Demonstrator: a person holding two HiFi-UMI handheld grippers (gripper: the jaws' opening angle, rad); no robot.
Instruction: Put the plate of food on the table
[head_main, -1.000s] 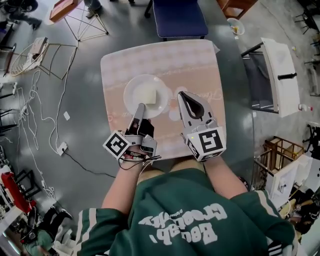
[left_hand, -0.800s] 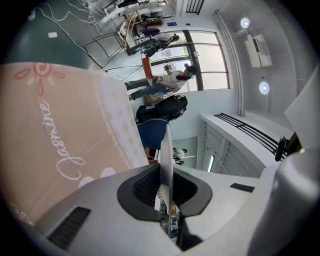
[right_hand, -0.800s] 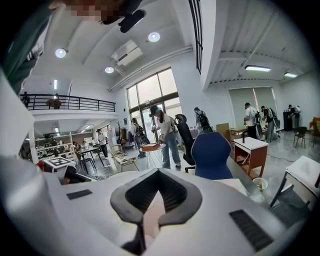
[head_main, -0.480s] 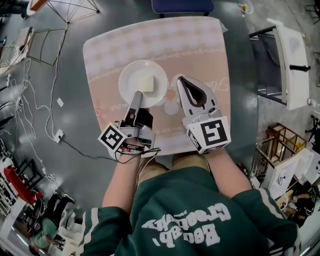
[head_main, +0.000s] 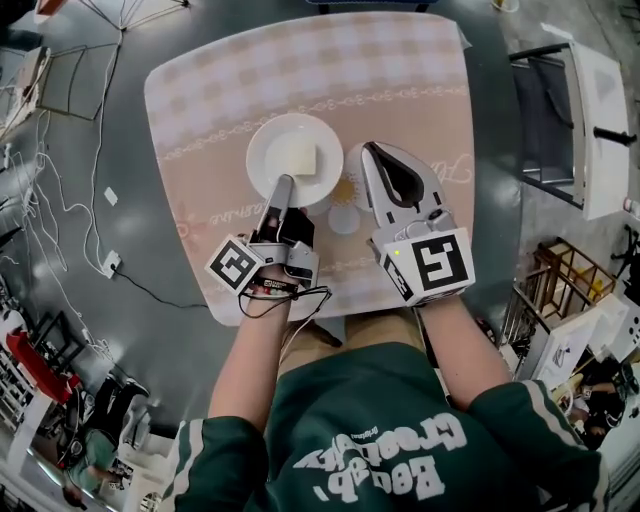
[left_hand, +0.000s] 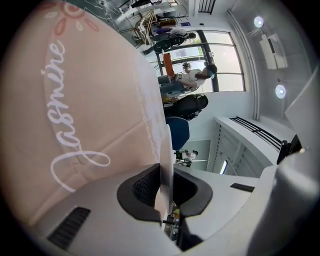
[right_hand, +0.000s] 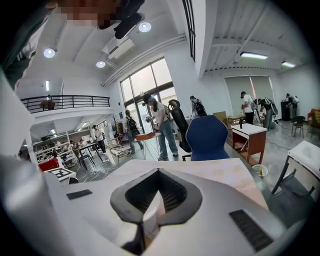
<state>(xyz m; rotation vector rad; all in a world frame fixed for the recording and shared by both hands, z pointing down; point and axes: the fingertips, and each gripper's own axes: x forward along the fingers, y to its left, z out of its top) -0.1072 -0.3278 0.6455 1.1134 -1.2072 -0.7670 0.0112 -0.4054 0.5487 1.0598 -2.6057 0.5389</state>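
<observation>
Pinching plate (head_main: 266, 166) rim with left claw (head_main: 284, 181) over bench (head_main: 400, 80), with empty right claw (head_main: 371, 148) pressed together just beside.

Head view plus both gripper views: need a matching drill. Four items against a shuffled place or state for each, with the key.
Things
1. round white plate
2. pale square block of food
3. right gripper
4. blue padded chair

Place or state
A. shut, holding nothing
B. beyond the far edge of the pink-clothed table
C. rim pinched by the left gripper
D. lying on the plate

Pairs: 1-C, 2-D, 3-A, 4-B
</observation>
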